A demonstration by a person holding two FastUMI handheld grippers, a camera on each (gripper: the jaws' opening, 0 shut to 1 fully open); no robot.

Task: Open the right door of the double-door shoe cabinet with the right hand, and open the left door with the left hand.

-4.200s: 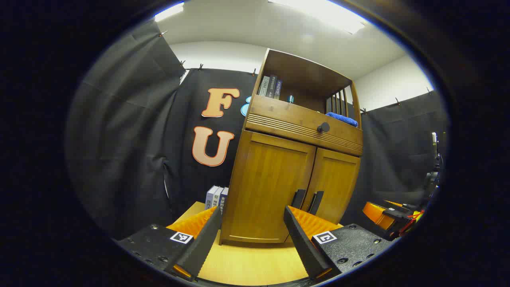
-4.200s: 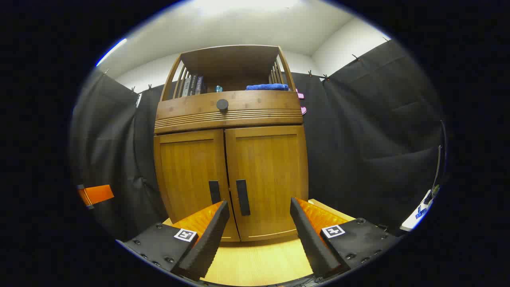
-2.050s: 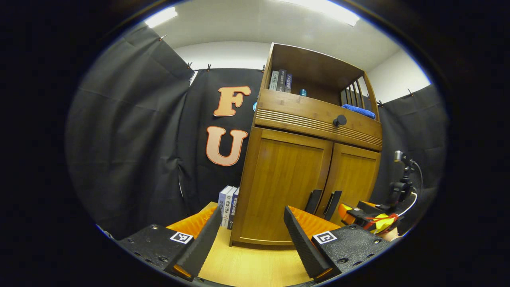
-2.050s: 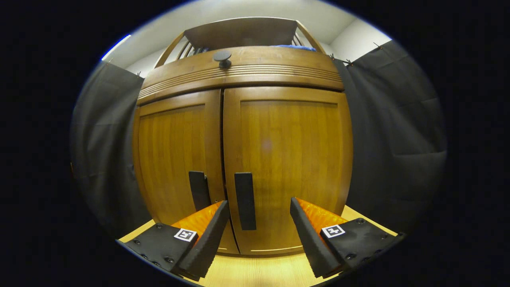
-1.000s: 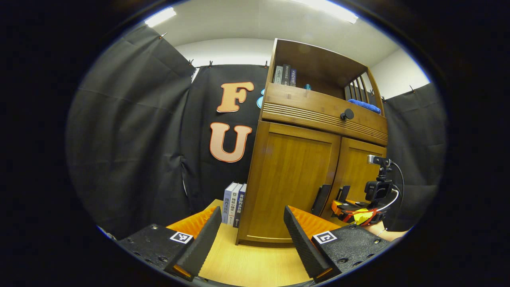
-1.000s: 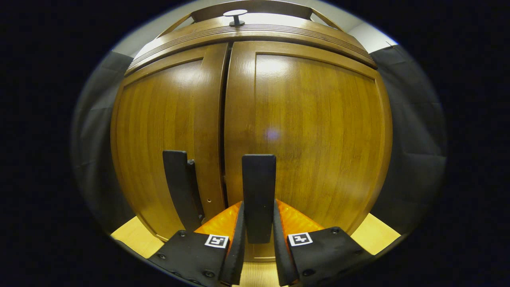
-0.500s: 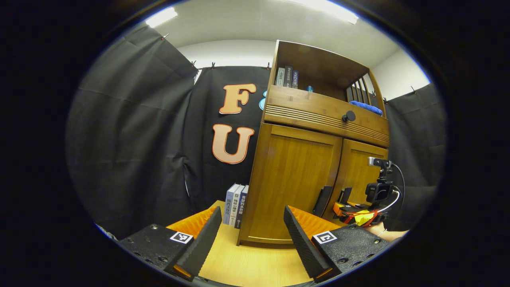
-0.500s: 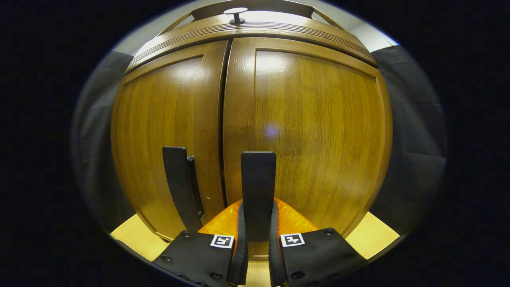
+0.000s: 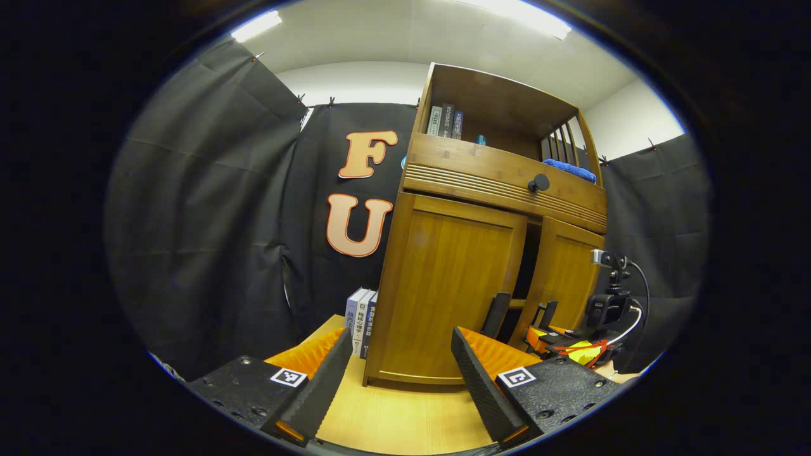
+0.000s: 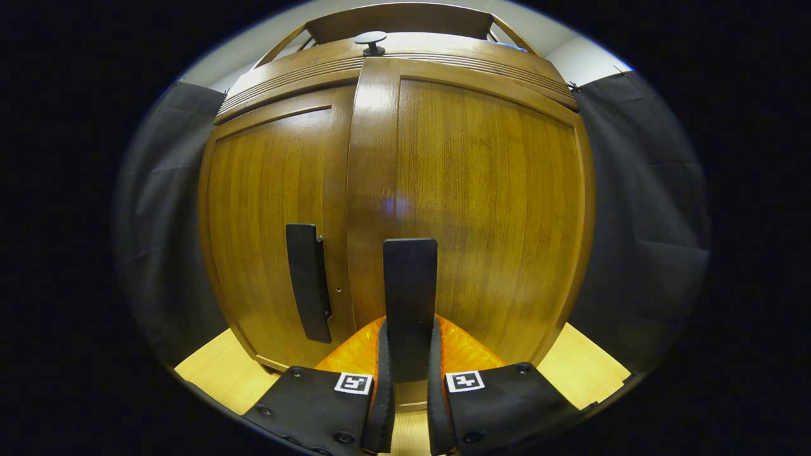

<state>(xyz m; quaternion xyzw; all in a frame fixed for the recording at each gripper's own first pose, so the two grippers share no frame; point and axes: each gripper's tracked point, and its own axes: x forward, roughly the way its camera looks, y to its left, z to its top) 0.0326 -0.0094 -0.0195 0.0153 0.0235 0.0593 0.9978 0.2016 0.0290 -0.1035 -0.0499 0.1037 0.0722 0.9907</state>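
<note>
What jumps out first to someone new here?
The right gripper, shut on the right door's handle, low in the right gripper view. In the left gripper view, the right door stands ajar with a dark gap beside the shut left door, and the left gripper hangs open, holding nothing.

Amber-brown wood-grain shoe cabinet (image 9: 456, 285), black handles (image 10: 410, 297), blue towel (image 9: 569, 168)

Bright ceiling lights (image 9: 526, 19), glare on the cabinet door (image 10: 481, 190), bowed edges.
</note>
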